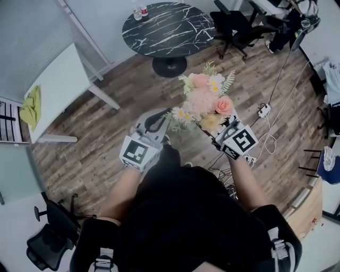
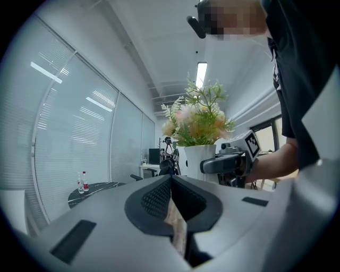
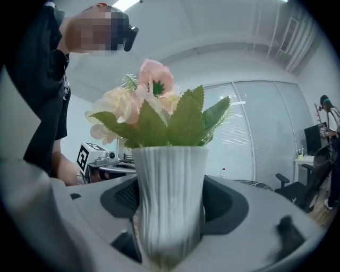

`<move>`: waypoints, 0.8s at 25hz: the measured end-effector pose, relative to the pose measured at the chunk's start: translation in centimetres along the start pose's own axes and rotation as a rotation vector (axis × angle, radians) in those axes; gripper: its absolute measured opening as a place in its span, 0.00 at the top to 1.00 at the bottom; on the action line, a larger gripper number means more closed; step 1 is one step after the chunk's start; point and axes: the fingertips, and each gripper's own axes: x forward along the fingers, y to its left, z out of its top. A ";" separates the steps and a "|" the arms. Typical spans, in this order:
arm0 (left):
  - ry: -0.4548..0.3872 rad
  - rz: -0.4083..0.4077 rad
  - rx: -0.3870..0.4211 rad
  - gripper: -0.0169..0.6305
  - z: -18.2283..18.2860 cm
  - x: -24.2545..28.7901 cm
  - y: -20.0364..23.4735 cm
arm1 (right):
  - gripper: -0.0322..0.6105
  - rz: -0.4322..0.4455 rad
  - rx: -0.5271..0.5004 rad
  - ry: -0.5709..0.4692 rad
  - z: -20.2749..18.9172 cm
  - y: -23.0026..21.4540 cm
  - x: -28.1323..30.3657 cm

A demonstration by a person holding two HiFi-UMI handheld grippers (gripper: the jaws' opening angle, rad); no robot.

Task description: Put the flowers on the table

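wood floor (image 1: 95, 154); round black marble table (image 1: 169, 27); white desk (image 1: 58, 79); office chair (image 1: 234, 26).

No words, brand names or numbers can be read anywhere. The only sign-like marks are black-and-white square coded patterns, not letters. They stand on the left marker cube (image 1: 139, 151) at the rear of the left hand-held gripper (image 1: 154, 125), and on the right marker cube (image 1: 241, 141) at the rear of the right hand-held gripper (image 1: 220, 132). Far ahead of both hand-held grippers, the bottles (image 1: 141, 10) on the dark round tabletop (image 1: 170, 29) carry a red label, too small to read.
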 end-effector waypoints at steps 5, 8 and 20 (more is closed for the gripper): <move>-0.006 -0.006 -0.010 0.95 0.3 2.3 4.6 | 0.42 -0.012 0.014 0.006 0.2 -3.0 3.9; -0.014 -0.011 -0.014 0.95 0.6 3.7 7.0 | 0.42 -0.014 0.012 0.008 0.5 -4.6 6.1; -0.019 -0.044 -0.018 0.95 0.6 7.1 15.6 | 0.42 -0.048 0.015 -0.013 1.5 -9.4 13.8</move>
